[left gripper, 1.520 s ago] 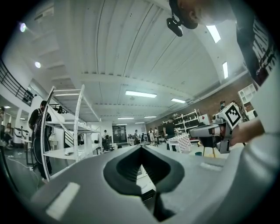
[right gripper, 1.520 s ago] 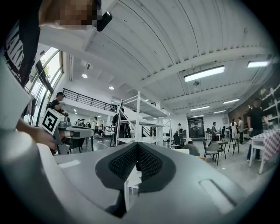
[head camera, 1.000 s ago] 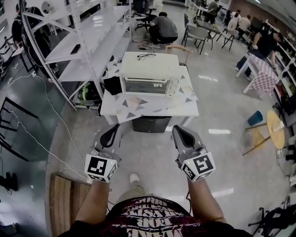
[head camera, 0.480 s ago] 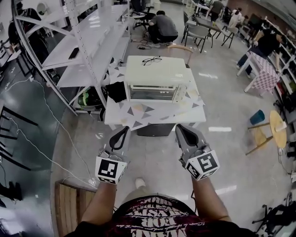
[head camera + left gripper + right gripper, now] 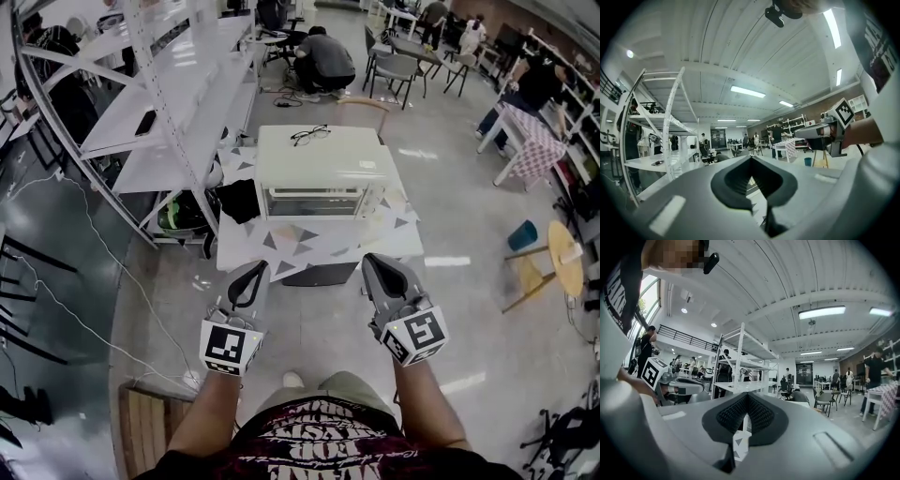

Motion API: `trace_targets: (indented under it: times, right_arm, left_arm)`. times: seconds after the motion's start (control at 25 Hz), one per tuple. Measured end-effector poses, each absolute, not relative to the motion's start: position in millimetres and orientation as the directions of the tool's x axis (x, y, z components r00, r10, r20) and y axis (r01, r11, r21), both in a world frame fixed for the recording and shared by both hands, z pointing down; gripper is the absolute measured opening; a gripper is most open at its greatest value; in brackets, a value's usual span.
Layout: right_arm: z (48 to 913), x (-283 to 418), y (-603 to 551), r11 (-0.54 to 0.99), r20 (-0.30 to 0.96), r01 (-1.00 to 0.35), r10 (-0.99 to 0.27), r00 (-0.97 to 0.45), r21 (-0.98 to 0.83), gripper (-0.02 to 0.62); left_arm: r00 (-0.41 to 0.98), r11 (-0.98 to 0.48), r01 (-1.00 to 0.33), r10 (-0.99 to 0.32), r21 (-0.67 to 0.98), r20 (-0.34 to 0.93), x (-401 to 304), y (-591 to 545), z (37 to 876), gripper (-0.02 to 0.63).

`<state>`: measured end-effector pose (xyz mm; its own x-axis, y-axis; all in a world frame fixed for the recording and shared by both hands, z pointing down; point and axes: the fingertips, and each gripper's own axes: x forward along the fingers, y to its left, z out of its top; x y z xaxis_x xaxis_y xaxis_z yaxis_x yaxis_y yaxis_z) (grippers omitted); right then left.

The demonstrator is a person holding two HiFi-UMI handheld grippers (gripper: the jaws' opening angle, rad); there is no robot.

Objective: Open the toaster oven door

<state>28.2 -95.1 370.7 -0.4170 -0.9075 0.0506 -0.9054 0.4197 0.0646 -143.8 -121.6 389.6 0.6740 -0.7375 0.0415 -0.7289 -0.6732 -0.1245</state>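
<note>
**While standing off from the table: found door shut, both tools closed and empty**

Located toaster oven on the small triangle-patterned table, front turned toward the head camera. Found its glass door up and flush against the front. Noted glasses lying on the oven top, toward the back edge.

Logged left gripper and right gripper held low and side by side on the near side of the table. Placed both over the floor, near the table edge, well apart from the oven and out of contact with anything.

Read left gripper view: jaws met at the tips, only a diamond-shaped hollow between the pads, nothing caught in it. Read right gripper view: same closed state, tips together, a sliver of patterned table top showing through the slit lower down, nothing gripped.

Saw white shelving rack left of the table and a crouching person beyond it.
</note>
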Motion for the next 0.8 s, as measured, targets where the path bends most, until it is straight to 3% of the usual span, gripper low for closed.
trace_targets:
  times: [0.8]
  right_arm:
    - [369.8,66.9,-171.1,0.434,0.03,-0.9,-0.901,-0.433,0.032,0.025]
  left_arm:
    - [0.672,-0.676,-0.727,-0.737,-0.122,0.076,-105.7,-196.1,393.1,0.002]
